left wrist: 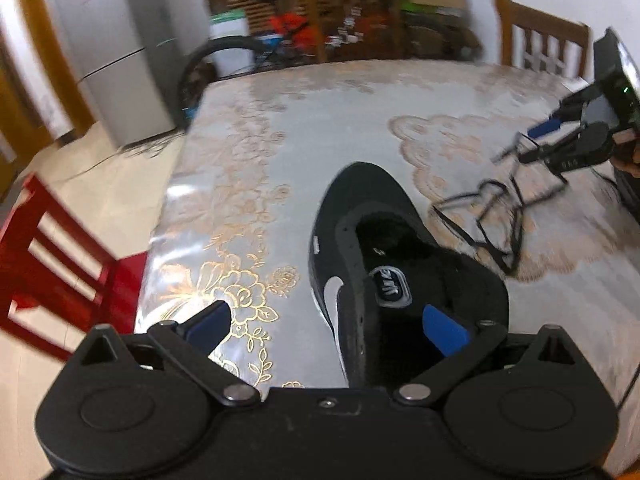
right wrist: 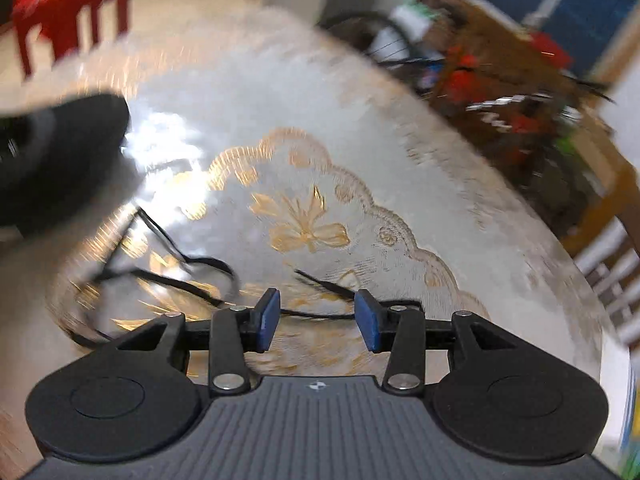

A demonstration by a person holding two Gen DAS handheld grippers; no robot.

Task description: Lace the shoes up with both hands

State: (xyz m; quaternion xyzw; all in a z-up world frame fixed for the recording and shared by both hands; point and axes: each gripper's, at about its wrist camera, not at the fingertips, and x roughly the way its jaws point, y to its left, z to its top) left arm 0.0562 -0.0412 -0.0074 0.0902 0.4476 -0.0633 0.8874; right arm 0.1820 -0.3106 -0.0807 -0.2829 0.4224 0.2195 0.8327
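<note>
Left wrist view
- left gripper [left wrist: 326, 326]: bottom of frame, jaws spread wide, holding nothing; left blue pad over the tablecloth, right blue pad over the shoe's opening
- shoe [left wrist: 360, 248]: black sneaker, white swoosh on its side, centre to lower centre, toe pointing up-frame, lying on the table; eyelets look unlaced; tongue label visible inside
- shoelace [left wrist: 496, 216]: black, loose tangle on the cloth right of the shoe, mid right; one strand runs up to the right gripper
- right gripper [left wrist: 532, 142]: right edge, upper middle, tips down by the lace; grip can't be told from here, blurred
- hand [left wrist: 628, 160]: only a sliver at the far right edge, behind that gripper
- table [left wrist: 280, 140]: glossy cloth with gold floral print, fills the middle
- red chair [left wrist: 52, 264]: left edge
- wooden chair [left wrist: 540, 36]: upper right
- fridge [left wrist: 116, 52]: upper left
- bicycle [left wrist: 256, 56]: top centre, blurred

Right wrist view
- right gripper [right wrist: 316, 318]: bottom centre, jaws partly open, a clear gap between the blue pads; nothing clamped
- shoelace [right wrist: 192, 280]: black, looping from centre left to just past the pads; one strand crosses behind the gap
- shoe [right wrist: 60, 152]: black blur, left edge, upper middle
- table [right wrist: 360, 140]: same gold-print cloth, motion blurred
</note>
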